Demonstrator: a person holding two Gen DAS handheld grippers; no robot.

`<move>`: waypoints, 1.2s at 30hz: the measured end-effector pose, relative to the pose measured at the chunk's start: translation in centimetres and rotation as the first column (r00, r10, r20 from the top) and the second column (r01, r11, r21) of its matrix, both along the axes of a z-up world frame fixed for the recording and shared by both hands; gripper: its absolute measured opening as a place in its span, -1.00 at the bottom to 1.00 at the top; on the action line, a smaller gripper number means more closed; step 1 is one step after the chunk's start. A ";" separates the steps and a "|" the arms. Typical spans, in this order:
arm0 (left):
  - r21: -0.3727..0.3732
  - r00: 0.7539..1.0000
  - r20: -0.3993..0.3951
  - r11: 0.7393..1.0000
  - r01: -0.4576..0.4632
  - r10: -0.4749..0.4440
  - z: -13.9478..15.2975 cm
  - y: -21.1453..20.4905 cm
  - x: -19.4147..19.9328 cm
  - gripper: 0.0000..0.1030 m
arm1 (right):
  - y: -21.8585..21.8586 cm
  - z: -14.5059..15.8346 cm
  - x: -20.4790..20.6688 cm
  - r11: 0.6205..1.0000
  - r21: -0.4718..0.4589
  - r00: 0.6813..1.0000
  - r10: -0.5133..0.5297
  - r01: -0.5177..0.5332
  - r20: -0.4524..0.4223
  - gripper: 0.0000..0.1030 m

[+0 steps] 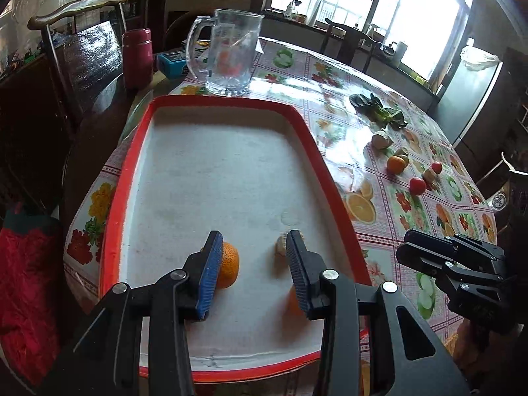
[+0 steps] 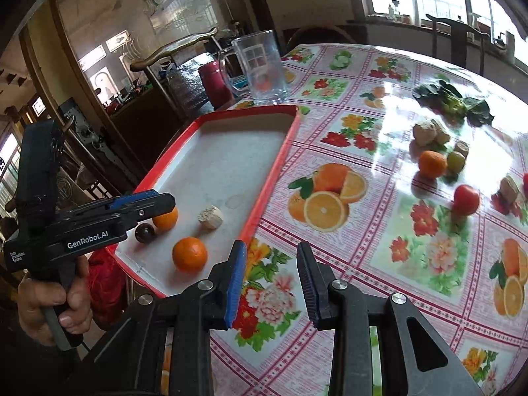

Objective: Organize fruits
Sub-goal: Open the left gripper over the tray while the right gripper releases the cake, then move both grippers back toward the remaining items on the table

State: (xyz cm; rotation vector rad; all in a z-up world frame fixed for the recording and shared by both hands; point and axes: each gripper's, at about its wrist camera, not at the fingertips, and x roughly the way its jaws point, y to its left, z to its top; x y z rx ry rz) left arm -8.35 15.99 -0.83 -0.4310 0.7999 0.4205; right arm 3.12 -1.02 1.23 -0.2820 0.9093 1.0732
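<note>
My left gripper [image 1: 254, 274] hangs open over the near end of the red-rimmed tray [image 1: 310, 145], with only bare tray floor between its fingers. An orange [image 1: 231, 264] lies just behind its left finger, and a beige chunk [image 1: 280, 247] and a second orange [image 1: 292, 300] lie by its right finger. The right wrist view shows both oranges [image 2: 189, 254] [image 2: 166, 218], the beige chunk [image 2: 210, 216] and a dark round fruit [image 2: 145, 232] in the tray [image 2: 280, 151]. My right gripper [image 2: 272, 283] is open and empty above the flowered tablecloth, right of the tray.
Loose on the table at the right lie an orange [image 2: 432, 164], a green fruit [image 2: 456, 161], a red tomato [image 2: 466, 199], beige chunks [image 2: 425, 133] and leafy greens [image 2: 452, 100]. A glass mug [image 1: 227, 56] stands behind the tray. A red flask [image 1: 137, 59] and chairs stand beyond.
</note>
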 end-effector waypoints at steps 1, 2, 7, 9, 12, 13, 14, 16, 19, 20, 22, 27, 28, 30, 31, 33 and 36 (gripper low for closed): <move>0.001 1.000 0.001 1.000 0.011 -0.011 0.1 -0.4 0.3 -0.27 | -0.5 0.0 0.3 1.000 0.000 1.000 -0.014 0.014 -0.001 -0.33; 0.001 1.000 0.002 1.000 0.021 -0.021 0.3 -0.8 0.5 -0.27 | -1.2 0.0 0.7 1.000 0.001 1.000 -0.029 0.029 -0.003 -0.33; 0.015 0.997 0.000 0.997 0.076 -0.076 0.7 -3.1 2.0 -0.27 | -4.2 0.0 2.2 0.996 0.006 0.996 -0.094 0.094 -0.005 -0.33; 0.014 0.995 -0.002 0.995 0.099 -0.099 0.8 -4.0 2.7 -0.27 | -5.4 0.1 2.7 0.993 0.009 0.993 -0.120 0.120 -0.003 -0.33; 0.018 0.991 -0.007 0.991 0.136 -0.135 0.9 -5.5 3.9 -0.27 | -7.1 0.1 3.5 0.988 0.014 0.988 -0.157 0.157 -0.004 -0.33; 0.020 0.989 -0.009 0.989 0.148 -0.148 0.9 -6.0 4.3 -0.27 | -7.6 0.1 3.8 0.986 0.014 0.986 -0.167 0.167 -0.004 -0.33; 0.021 0.987 -0.010 0.987 0.160 -0.160 1.0 -6.5 4.7 -0.27 | -8.2 0.0 4.1 0.984 0.013 0.984 -0.178 0.178 -0.004 -0.33; 0.020 0.983 -0.011 0.983 0.183 -0.183 1.0 -7.3 5.4 -0.27 | -9.0 0.0 4.6 0.980 0.012 0.980 -0.197 0.197 -0.005 -0.33; 0.023 0.978 -0.013 0.977 0.210 -0.210 1.2 -8.5 6.5 -0.27 | -10.2 0.1 5.3 0.976 0.014 0.976 -0.217 0.217 -0.003 -0.33; 0.024 0.976 -0.013 0.976 0.217 -0.217 1.3 -8.8 6.8 -0.27 | -10.6 0.1 5.5 0.974 0.016 0.974 -0.226 0.226 -0.004 -0.33; 0.022 0.973 -0.015 0.973 0.230 -0.230 1.4 -9.4 7.4 -0.27 | -11.3 0.2 6.0 0.971 0.021 0.971 -0.238 0.238 -0.005 -0.33; 0.033 0.967 -0.018 0.966 0.256 -0.255 1.7 -10.5 8.9 -0.27 | -12.6 0.1 7.2 0.963 0.026 0.963 -0.268 0.268 -0.005 -0.33; 0.035 0.965 -0.019 0.965 0.261 -0.260 1.7 -10.7 9.2 -0.27 | -12.8 0.0 7.5 0.962 0.025 0.962 -0.273 0.273 -0.005 -0.33; 0.039 0.963 -0.022 0.963 0.268 -0.267 1.8 -11.0 9.8 -0.27 | -13.1 0.0 8.0 0.960 0.023 0.960 -0.280 0.280 -0.002 -0.33; 0.041 0.962 -0.024 0.961 0.273 -0.272 1.8 -11.2 10.1 -0.27 | -13.2 0.0 8.2 0.958 0.024 0.959 -0.284 0.284 0.000 -0.33; 0.046 0.959 -0.028 0.958 0.283 -0.282 1.7 -11.5 10.7 -0.27 | -13.6 0.0 8.9 0.955 0.024 0.956 -0.294 0.294 0.004 -0.33; 0.043 0.957 -0.037 0.956 0.290 -0.289 1.4 -11.7 11.6 -0.27 | -14.0 -0.1 10.0 0.950 0.018 0.950 -0.311 0.311 0.010 -0.33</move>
